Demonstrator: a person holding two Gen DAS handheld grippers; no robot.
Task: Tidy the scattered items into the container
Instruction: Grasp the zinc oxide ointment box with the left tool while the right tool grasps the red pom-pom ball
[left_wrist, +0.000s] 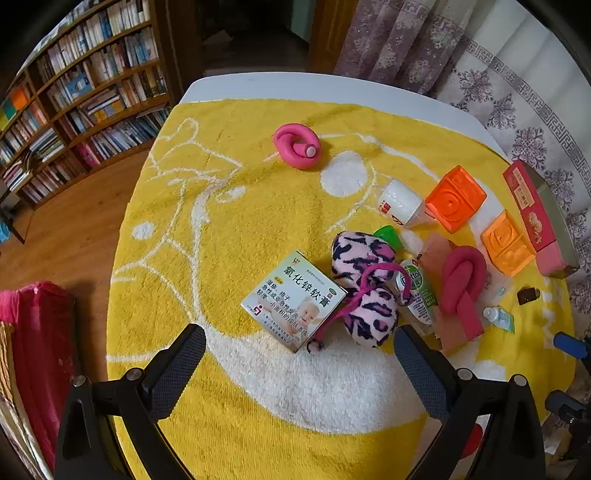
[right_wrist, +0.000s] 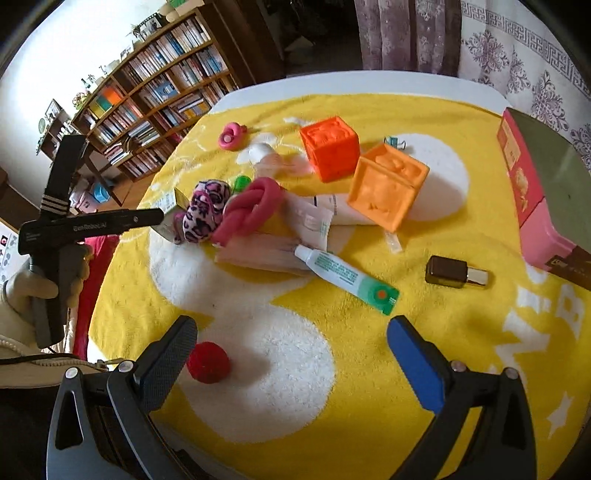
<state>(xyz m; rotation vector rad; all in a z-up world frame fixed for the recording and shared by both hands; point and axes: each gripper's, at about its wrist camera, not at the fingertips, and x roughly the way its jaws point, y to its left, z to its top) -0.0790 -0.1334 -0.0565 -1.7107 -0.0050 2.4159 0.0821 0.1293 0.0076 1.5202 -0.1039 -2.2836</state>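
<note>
**Both grippers wide above the scattered items**

I see the yellow towel (right_wrist: 461, 314) filling both frames, the pink box (right_wrist: 532, 184) (the container, I take it) at the right edge. My right gripper (right_wrist: 291, 354) and left gripper (left_wrist: 300, 356) tilt steeply down, fingers wide, empty. The red ball (right_wrist: 208, 362) sits lower left, beside the right gripper's left finger.

We see both wrist views looking steeply down from near, left view over the yellow towel (left_wrist: 229, 236) middle, right view nearer its right edge, both sharing the central pile.
</note>
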